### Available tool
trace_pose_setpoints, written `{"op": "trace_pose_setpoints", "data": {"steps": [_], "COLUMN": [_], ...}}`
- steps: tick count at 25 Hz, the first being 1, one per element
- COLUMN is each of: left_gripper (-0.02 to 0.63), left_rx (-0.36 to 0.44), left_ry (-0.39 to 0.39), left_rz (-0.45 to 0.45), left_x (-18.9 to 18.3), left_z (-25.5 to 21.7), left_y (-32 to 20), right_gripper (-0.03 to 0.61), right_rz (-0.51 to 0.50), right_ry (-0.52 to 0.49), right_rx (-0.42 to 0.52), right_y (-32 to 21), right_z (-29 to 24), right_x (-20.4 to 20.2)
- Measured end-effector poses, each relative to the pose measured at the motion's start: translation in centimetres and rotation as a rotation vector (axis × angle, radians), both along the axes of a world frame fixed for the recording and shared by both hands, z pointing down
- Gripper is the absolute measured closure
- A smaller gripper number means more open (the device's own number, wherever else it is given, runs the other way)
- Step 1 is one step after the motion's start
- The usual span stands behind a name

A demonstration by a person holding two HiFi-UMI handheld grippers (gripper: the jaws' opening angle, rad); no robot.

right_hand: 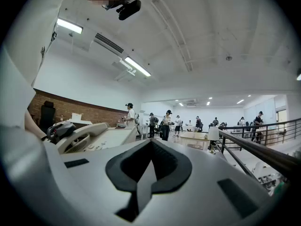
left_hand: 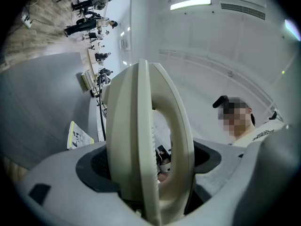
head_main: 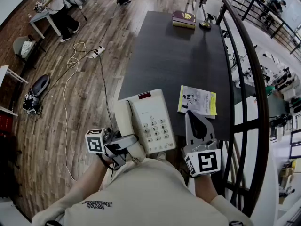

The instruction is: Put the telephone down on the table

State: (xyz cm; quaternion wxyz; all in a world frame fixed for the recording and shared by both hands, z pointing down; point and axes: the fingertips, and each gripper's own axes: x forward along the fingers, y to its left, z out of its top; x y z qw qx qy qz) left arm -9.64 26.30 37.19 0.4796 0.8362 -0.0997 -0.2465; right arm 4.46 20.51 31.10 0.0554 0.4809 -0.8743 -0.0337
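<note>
A cream telephone (head_main: 151, 121) with a grey keypad sits at the near end of the dark table (head_main: 174, 55); whether its base rests on the surface I cannot tell. Its handset (head_main: 124, 126) lies along the phone's left side. My left gripper (head_main: 123, 147) is shut across that handset, which fills the gap between the pads in the left gripper view (left_hand: 150, 140). My right gripper (head_main: 189, 114) is just right of the phone, jaws together and holding nothing. In the right gripper view the shut pads (right_hand: 149, 173) point level, with the telephone (right_hand: 99, 138) at the left.
A yellow-edged booklet (head_main: 197, 100) lies on the table just beyond the right gripper. A dark book (head_main: 184, 19) and a small brass object (head_main: 205, 25) stand at the far end. A black railing (head_main: 244, 69) runs along the right; cables (head_main: 75, 60) trail over the wood floor at the left.
</note>
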Motion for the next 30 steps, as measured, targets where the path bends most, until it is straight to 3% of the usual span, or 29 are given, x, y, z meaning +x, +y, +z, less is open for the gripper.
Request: {"op": "trace_pose_setpoints", "data": {"steps": [23,30], "left_gripper": [0.181,0.181], "left_rx": [-0.025,-0.018], "left_ry": [0.003,0.032], "left_rz": [0.053,0.053], "left_x": [3.3,5.5], "left_z": [0.2,-0.6], "left_y": [2.1,2.3], "right_gripper": [0.577,0.577], "right_rz": [-0.006,0.024], "right_ry": [-0.038,-0.094], "right_rx": [-0.032,-0.009], "right_y": [1.3,1.5], "right_z": [0.8,0.3], "right_x": [2.0,4.8]}}
